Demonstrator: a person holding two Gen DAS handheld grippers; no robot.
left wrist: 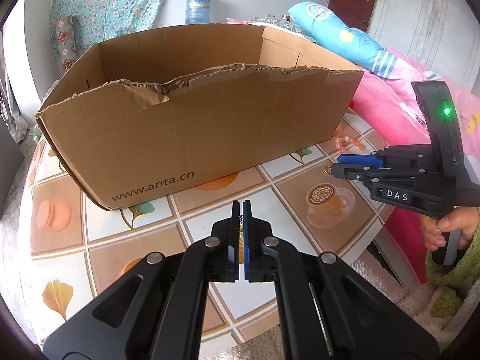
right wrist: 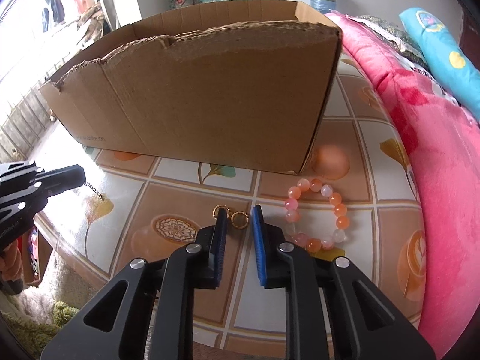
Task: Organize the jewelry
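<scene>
A torn cardboard box (left wrist: pixel 192 126) stands open-topped on the patterned table; it also shows in the right wrist view (right wrist: pixel 210 90). My left gripper (left wrist: pixel 242 207) is shut on a thin gold chain (left wrist: pixel 240 225), in front of the box; in the right wrist view (right wrist: pixel 82 177) the chain (right wrist: pixel 94 191) dangles from its tip. My right gripper (right wrist: pixel 240 214) is open, low over the table, with a gold ring (right wrist: pixel 240 219) between its fingers and a second ring (right wrist: pixel 221 210) at its left finger. A pink and orange bead bracelet (right wrist: pixel 318 214) lies to the right.
The table (left wrist: pixel 120 240) has a tile-print cover and a curved front edge. A pink blanket (right wrist: pixel 435 180) and a blue pillow (left wrist: pixel 345 39) lie on the bed to the right. A water jug (left wrist: pixel 198 7) stands behind the box.
</scene>
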